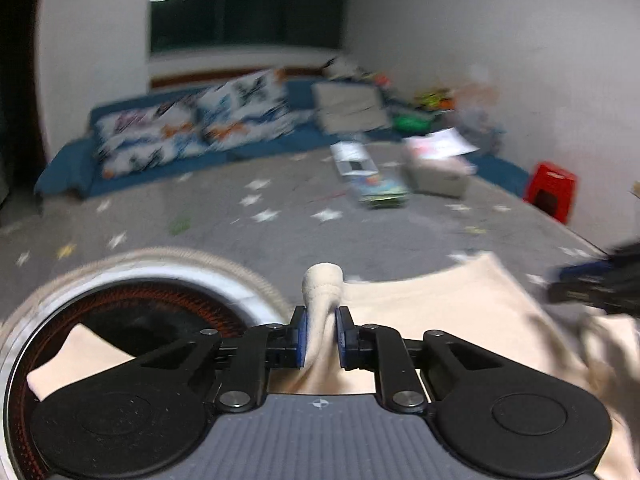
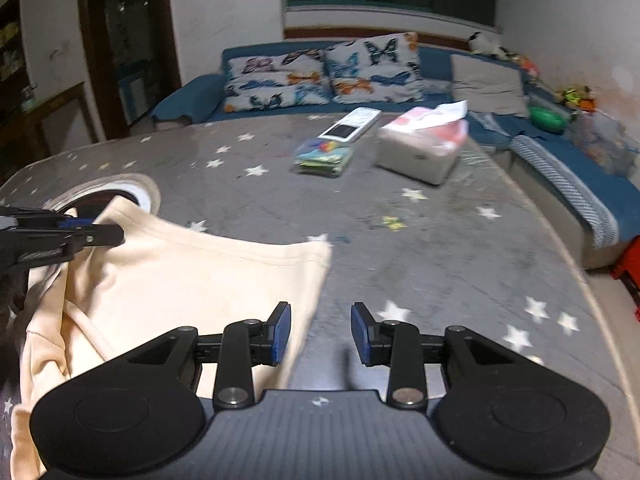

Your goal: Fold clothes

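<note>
The garment point(image 2: 172, 280) lies on the table point(image 2: 440, 248), spread from the near left toward the middle. At its ten o'clock a round stove point(image 2: 120, 194) sits on the table, with a corner of the garment lying over it. Toward one o'clock, well apart from the garment, a tissue box point(image 2: 420, 152) stands; just left of it lies a stack of books point(image 2: 324, 156), a remote point(image 2: 352, 126) resting on its far end. Behind the table, at twelve o'clock, the sofa point(image 2: 192, 100) carries two cushions point(image 2: 324, 72) side by side.

Black hand-held gripper point(image 2: 320, 334) with blue pads point(image 2: 282, 334), silver screws.
</note>
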`<action>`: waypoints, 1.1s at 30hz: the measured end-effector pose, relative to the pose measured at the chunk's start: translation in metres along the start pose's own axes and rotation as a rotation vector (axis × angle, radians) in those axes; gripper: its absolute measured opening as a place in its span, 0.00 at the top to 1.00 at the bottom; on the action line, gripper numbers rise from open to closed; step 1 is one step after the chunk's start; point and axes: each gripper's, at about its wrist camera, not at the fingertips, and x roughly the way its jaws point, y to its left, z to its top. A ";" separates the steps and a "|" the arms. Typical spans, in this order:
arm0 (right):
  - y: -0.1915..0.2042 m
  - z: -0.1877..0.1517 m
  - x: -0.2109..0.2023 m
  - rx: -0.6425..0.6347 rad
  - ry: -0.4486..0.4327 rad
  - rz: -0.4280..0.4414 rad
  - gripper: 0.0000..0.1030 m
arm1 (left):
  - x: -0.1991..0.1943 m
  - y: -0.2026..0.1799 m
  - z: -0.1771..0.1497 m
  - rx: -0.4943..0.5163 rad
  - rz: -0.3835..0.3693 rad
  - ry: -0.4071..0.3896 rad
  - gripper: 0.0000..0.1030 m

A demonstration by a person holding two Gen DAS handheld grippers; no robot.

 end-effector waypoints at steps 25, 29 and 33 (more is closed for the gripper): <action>0.010 0.009 0.034 -0.037 0.066 0.037 0.70 | 0.002 0.025 -0.012 -0.039 -0.214 0.137 0.69; 0.014 0.016 0.040 -0.049 0.063 0.042 0.87 | -0.013 0.029 -0.012 -0.042 -0.145 0.064 0.83; 0.023 0.027 0.048 -0.078 0.045 0.035 0.93 | -0.023 0.047 -0.007 -0.096 0.044 -0.011 0.84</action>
